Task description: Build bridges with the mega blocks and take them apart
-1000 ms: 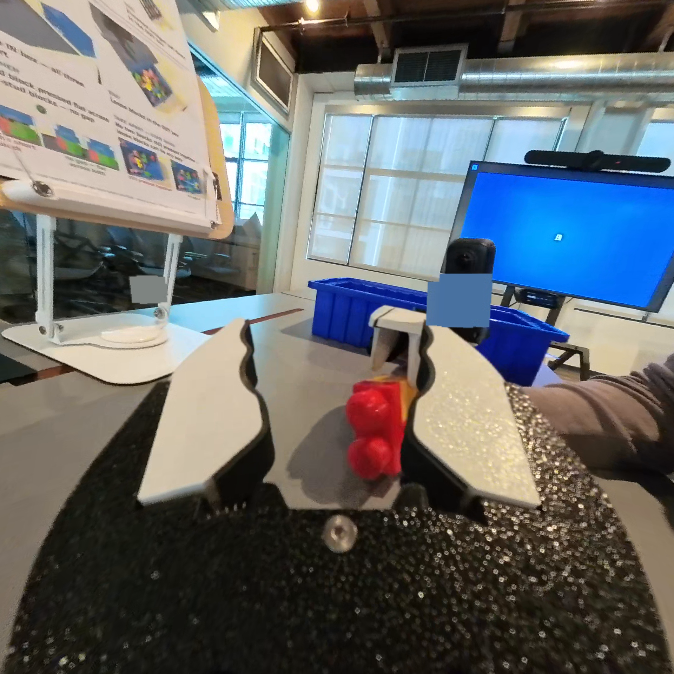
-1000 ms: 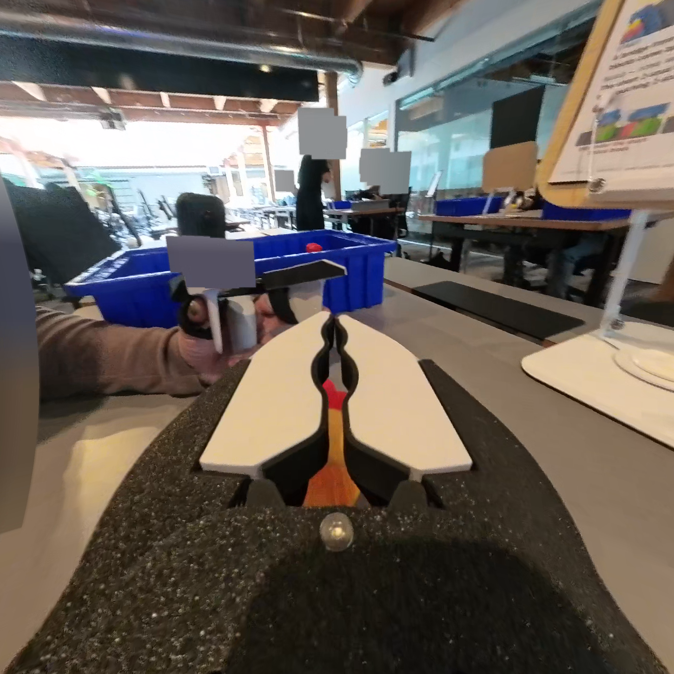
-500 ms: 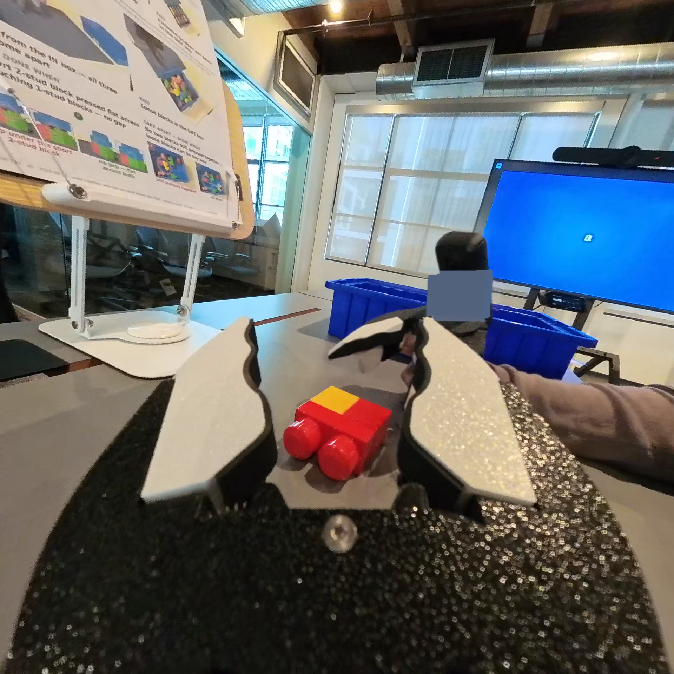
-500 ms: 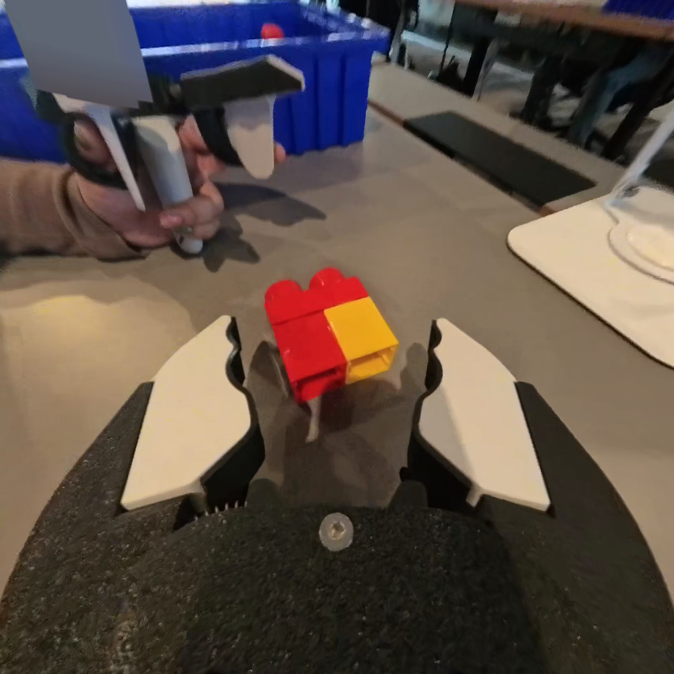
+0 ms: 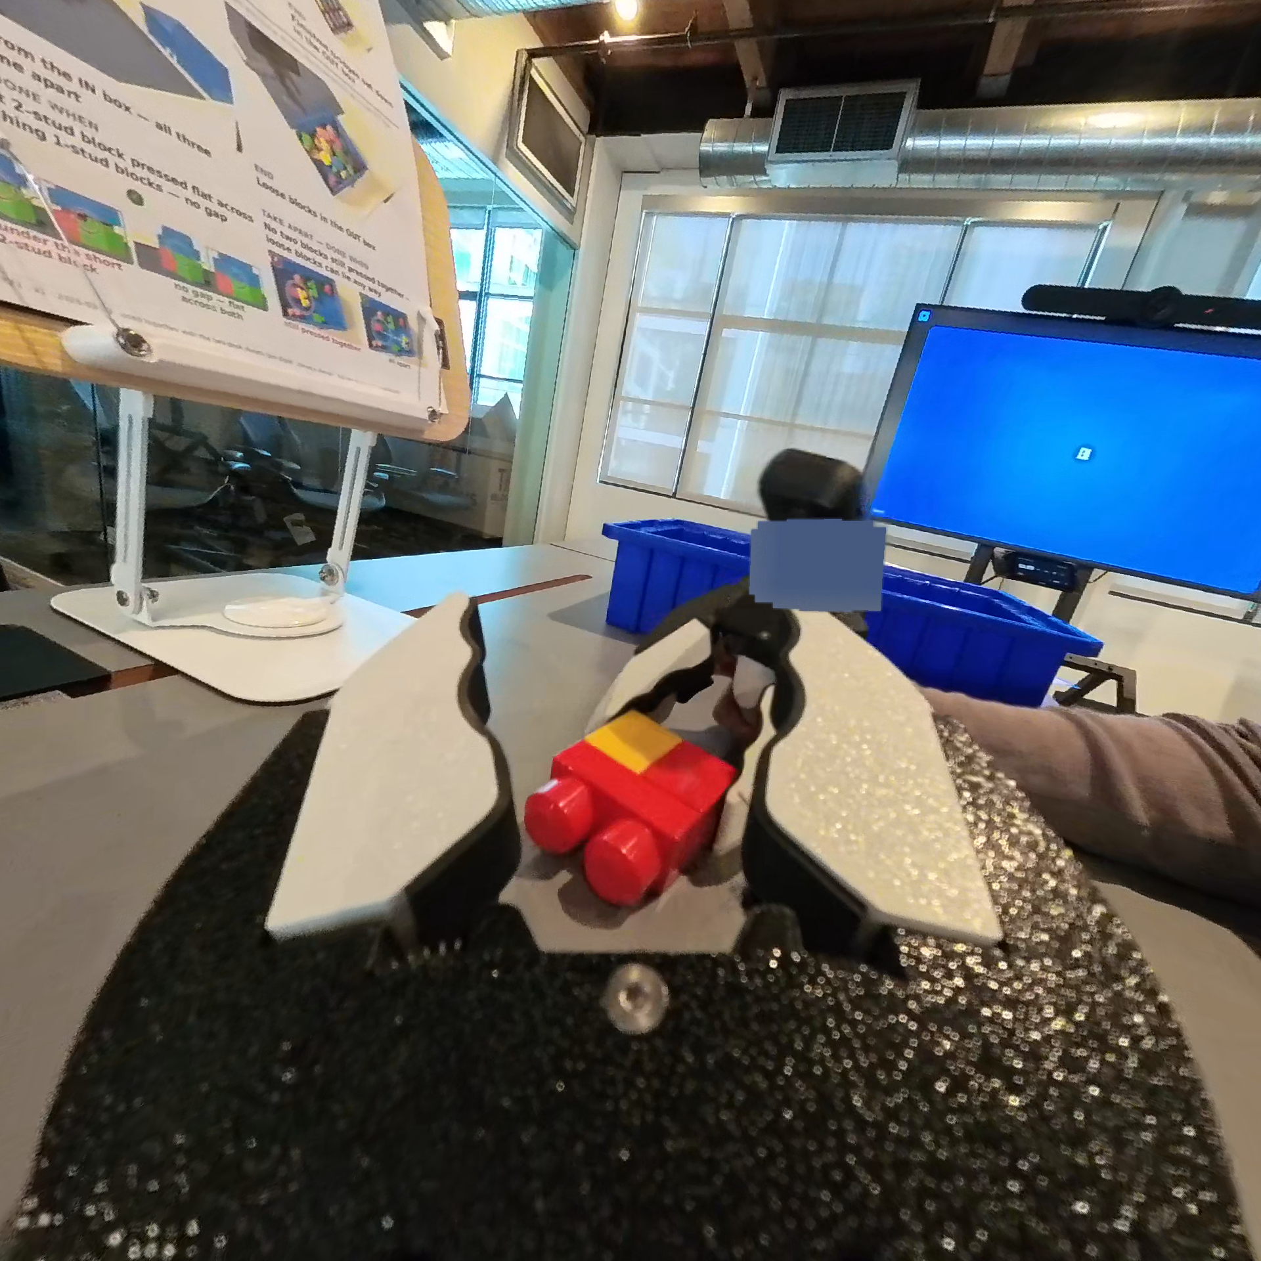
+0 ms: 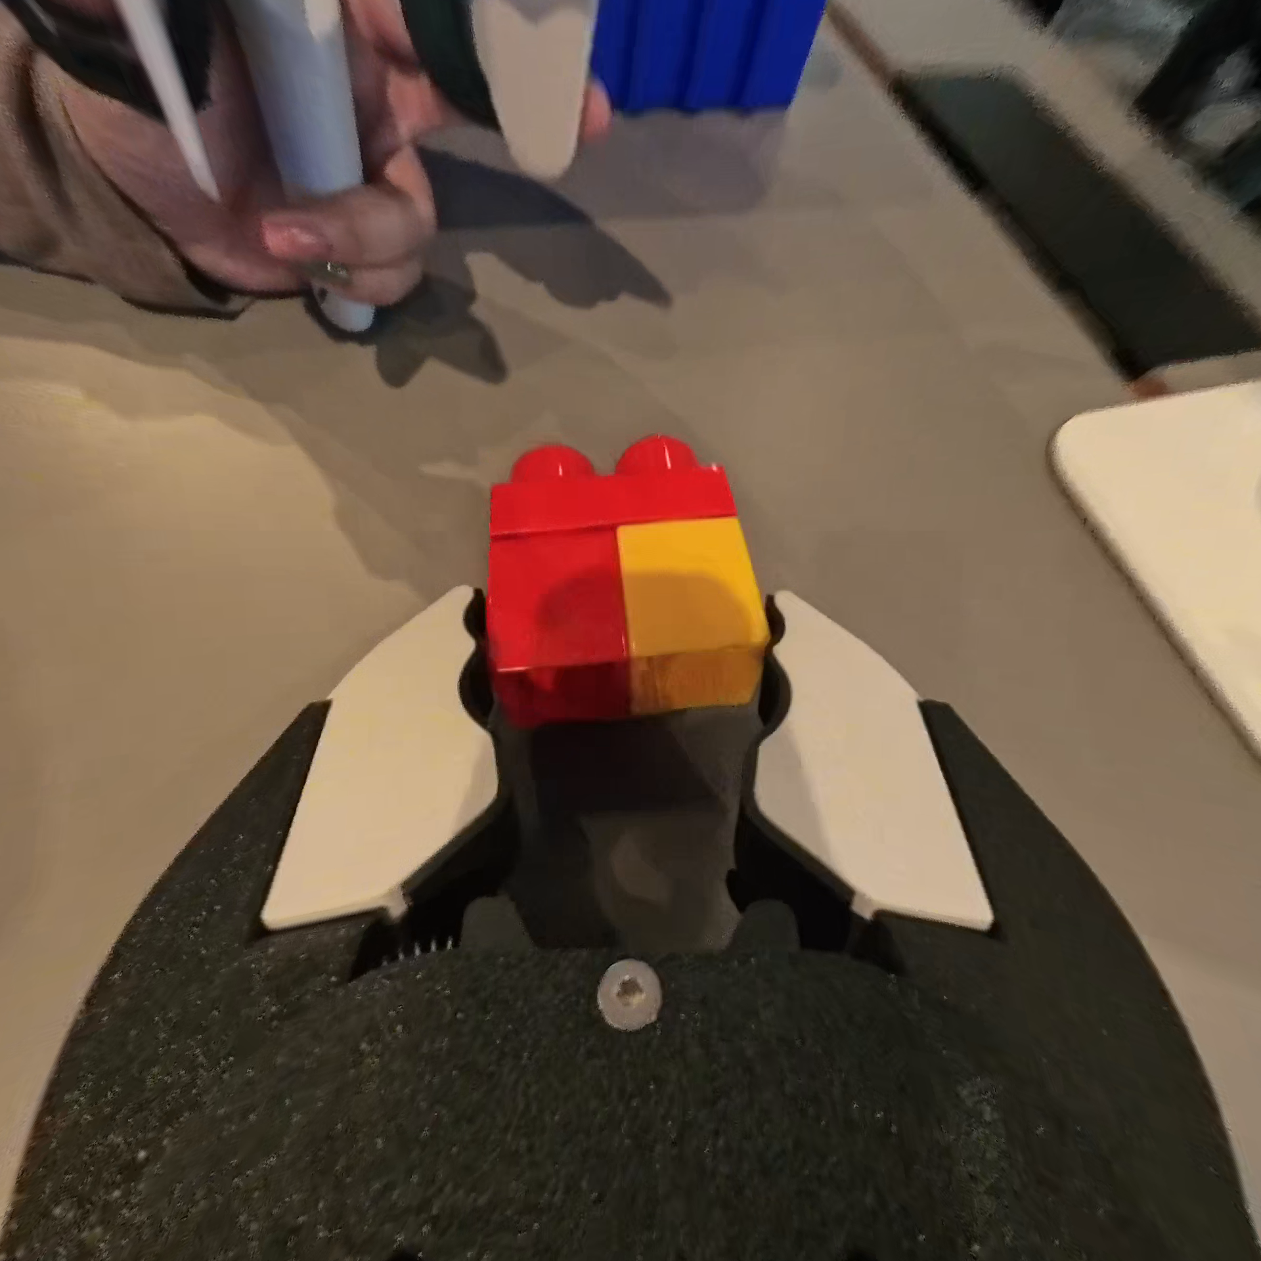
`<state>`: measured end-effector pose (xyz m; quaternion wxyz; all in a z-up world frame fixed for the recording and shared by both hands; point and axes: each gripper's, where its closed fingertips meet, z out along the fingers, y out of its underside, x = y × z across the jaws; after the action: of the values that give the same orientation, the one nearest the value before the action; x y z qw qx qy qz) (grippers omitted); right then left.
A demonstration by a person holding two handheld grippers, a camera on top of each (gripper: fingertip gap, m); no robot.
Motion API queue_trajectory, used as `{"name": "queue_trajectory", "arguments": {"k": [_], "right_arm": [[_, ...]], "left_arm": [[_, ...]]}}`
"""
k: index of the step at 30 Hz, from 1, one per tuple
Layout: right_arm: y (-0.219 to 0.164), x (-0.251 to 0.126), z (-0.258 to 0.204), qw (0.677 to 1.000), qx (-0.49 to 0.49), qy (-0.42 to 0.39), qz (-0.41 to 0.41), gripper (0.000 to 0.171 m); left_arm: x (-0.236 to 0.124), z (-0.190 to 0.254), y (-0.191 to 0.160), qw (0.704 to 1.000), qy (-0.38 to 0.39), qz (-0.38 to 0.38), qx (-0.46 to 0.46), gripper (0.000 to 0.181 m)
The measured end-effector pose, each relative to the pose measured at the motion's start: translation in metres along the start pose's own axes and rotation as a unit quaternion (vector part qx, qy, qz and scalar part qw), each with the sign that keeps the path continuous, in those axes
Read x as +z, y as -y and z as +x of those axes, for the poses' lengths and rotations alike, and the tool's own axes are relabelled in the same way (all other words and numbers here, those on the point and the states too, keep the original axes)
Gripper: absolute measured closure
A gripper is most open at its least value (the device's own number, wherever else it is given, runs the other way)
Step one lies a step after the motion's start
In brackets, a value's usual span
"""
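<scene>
A small block bridge lies on its side on the grey table (image 5: 102, 785). It is a red two-stud block (image 5: 634, 812) joined to a red one-stud block (image 6: 556, 600) and a yellow one-stud block (image 6: 689, 587). My left gripper (image 5: 631, 607) is open, with its fingers on either side of the two-stud end and the studs pointing at its camera. My right gripper (image 6: 622, 600) comes from the opposite side, and its fingertips press the outer sides of the red and yellow one-stud blocks. One of its fingers (image 5: 641, 675) shows in the left wrist view behind the yellow block (image 5: 638, 740).
A blue bin (image 5: 955, 634) stands on the table behind the blocks and also shows in the right wrist view (image 6: 696, 54). A white stand base (image 5: 225, 634) carries an instruction board (image 5: 205, 205). A hand (image 6: 327, 225) holds the left gripper. A blue screen (image 5: 1078, 450) is far behind. The grippers' ends are close to 12 centimeters from one another.
One second ago my right gripper held the bridge in the air. It set it on the table, opened wide, then tilted down and closed onto the two one-stud blocks. My left gripper stayed open.
</scene>
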<state>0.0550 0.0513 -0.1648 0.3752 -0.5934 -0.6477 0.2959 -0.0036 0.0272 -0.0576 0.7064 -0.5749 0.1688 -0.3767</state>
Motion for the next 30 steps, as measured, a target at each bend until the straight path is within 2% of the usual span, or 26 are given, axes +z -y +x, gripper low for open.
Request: {"name": "queue_trajectory", "arguments": {"k": [5, 11, 14, 19, 22, 25, 28, 30], "right_arm": [[0.039, -0.015, -0.003, 0.988, -0.084, -0.082, 0.104, 0.095], [0.083, -0.033, -0.025, 0.966, -0.113, -0.109, 0.207, 0.096], [0.096, -0.043, -0.033, 0.943, -0.181, -0.162, 0.226, 0.096], [0.102, -0.039, -0.054, 0.907, -0.299, -0.209, 0.211, 0.096], [0.096, -0.030, -0.060, 0.903, -0.328, -0.204, 0.188, 0.095], [0.092, -0.027, -0.059, 0.901, -0.336, -0.203, 0.184, 0.096], [0.088, -0.025, -0.055, 0.913, -0.308, -0.187, 0.191, 0.095], [0.086, -0.024, -0.051, 0.937, -0.239, -0.147, 0.206, 0.091]], "left_arm": [[0.000, -0.002, 0.000, 1.000, 0.002, 0.001, -0.011, 0.099], [0.001, 0.003, -0.005, 0.997, -0.035, -0.016, -0.073, 0.096], [-0.001, 0.021, 0.000, 0.982, -0.118, -0.016, -0.146, 0.095], [-0.002, 0.030, -0.005, 0.962, -0.172, -0.045, -0.206, 0.100], [-0.002, 0.044, -0.016, 0.951, -0.210, -0.090, -0.210, 0.113], [-0.001, 0.045, -0.024, 0.952, -0.203, -0.115, -0.199, 0.141], [0.000, 0.041, -0.025, 0.953, -0.194, -0.118, -0.202, 0.144], [0.000, 0.041, -0.024, 0.958, -0.191, -0.108, -0.183, 0.145]]}}
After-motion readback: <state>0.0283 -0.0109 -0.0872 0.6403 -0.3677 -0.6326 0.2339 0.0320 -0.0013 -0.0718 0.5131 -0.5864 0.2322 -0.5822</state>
